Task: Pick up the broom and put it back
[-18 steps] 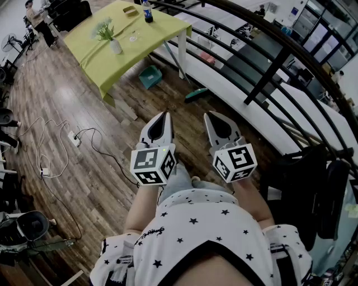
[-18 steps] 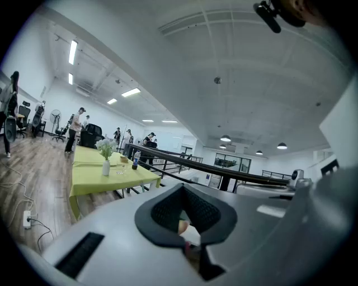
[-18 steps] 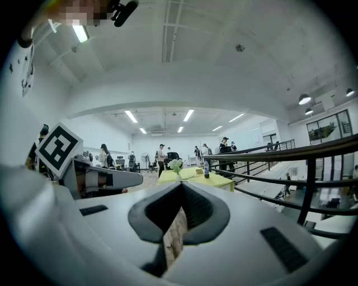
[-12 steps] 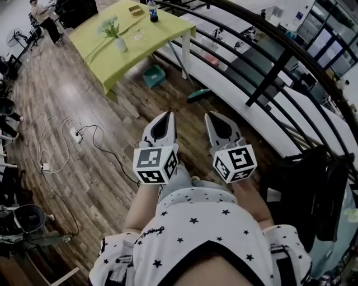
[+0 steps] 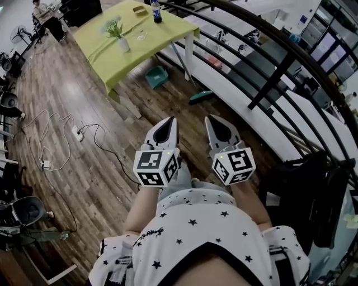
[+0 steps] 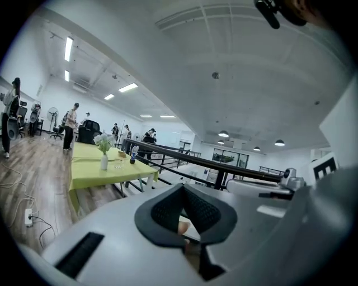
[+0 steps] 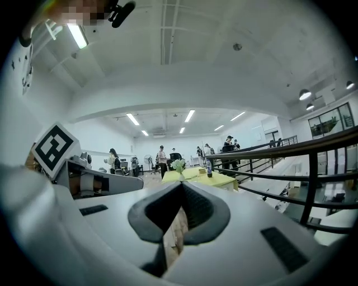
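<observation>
Hovering side by side, the left gripper (image 5: 169, 122) and right gripper (image 5: 211, 120) are both clenched, jaw tips pressed together with nothing between them, both aimed toward 12 o'clock. The broom (image 5: 200, 96) lies on the wooden floor (image 5: 106, 184) ahead at 12 o'clock, apart from both, its teal head near the foot of the black railing (image 5: 279, 61). At 11 o'clock a teal container (image 5: 156, 76) sits by the green table (image 5: 140, 39), which bears a vase of flowers (image 5: 123, 43) and a bottle (image 5: 157, 12). At 9 o'clock lies a power strip (image 5: 76, 133) with trailing cables.
</observation>
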